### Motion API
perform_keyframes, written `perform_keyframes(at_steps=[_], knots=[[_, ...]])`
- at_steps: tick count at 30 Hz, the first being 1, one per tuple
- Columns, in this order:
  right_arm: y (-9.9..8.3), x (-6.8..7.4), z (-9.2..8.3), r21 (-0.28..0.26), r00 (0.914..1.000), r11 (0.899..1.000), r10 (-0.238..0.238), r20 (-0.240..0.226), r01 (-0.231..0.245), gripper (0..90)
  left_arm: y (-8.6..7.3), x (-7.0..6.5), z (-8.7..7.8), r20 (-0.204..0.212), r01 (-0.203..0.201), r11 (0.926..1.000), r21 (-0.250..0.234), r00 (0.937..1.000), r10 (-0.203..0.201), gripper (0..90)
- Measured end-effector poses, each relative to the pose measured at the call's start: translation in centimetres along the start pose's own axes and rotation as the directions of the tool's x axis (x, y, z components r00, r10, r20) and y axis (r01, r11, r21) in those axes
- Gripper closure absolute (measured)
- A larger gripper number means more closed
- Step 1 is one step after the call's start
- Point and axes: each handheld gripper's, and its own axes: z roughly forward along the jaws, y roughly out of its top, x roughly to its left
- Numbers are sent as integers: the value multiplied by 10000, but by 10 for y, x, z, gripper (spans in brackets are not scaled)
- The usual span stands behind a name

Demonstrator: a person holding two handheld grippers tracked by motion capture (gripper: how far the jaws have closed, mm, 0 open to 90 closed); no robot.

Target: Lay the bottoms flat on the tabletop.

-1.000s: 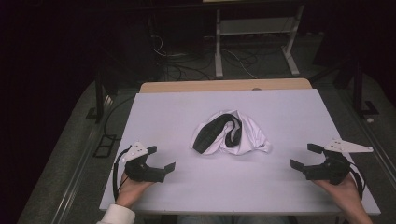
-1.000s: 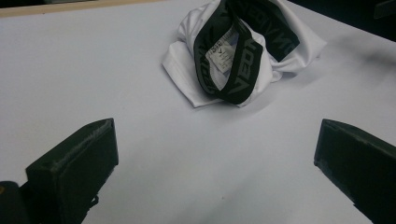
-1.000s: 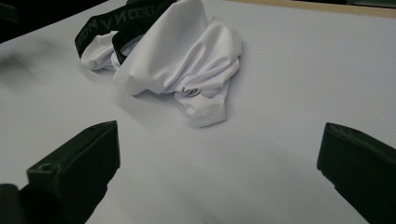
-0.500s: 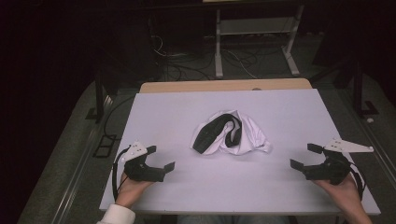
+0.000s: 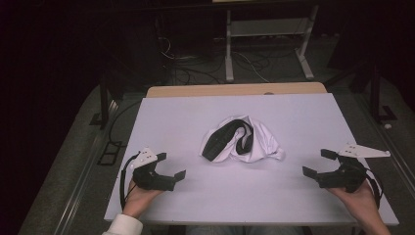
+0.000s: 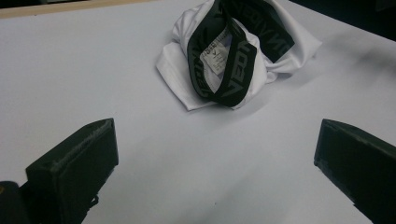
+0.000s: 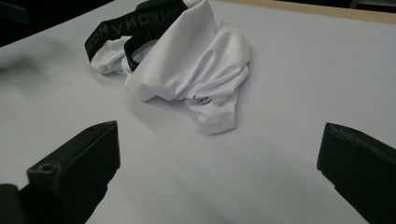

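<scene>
Left gripper [image 5: 172, 174], held low at the near left of the desk [image 5: 293, 117], fingers [image 6: 74, 172] spread wide apart and gripping nothing. Right gripper [image 5: 320, 164] at the near right, fingers [image 7: 77, 165] likewise wide apart and bare. Both aimed inward toward the briefs [image 5: 241, 140], well apart from them on either side.

Briefs crumpled in a heap at mid-desk, white cloth with a black waistband [image 6: 233, 70] looped across the top. Grey lettering woven along the band, too folded to read whole in the left gripper view; "NON" plain on the band in the right gripper view, part of a longer word. Small white label [image 6: 215, 56] inside the band with a dark mark and fine print, too small to read.

Pale lilac sheet over the desk, smooth and matt, a strip of bare wood [image 5: 235, 90] along the far edge. Beyond, a dim room: grey floor [image 5: 73, 161], tangled cables [image 5: 195, 73], a white metal frame [image 5: 266, 29] on feet, black stands at either side.
</scene>
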Motion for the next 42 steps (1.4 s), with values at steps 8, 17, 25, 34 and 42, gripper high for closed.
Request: perform_keyframes(at_steps=[8,17,25,34,42], knots=[[19,2,0,25,10000,10000,-6,-99,6,0,15,-3,3,13,-379,9991,203,9993,379,0],[32,3,6,35,9995,10000,16,-326,-15,0,31,-7,6,134,-755,9969,227,9971,752,0],[39,3,12,109,9989,9999,-24,-458,29,0,39,-3,8,133,-818,9961,317,9966,815,0],[49,7,20,181,9978,9996,-210,-622,222,0,47,1,14,255,-732,9968,310,9970,724,0],[60,10,32,331,9961,9985,-414,-784,441,0,53,3,24,395,-582,9979,279,9976,570,0]])
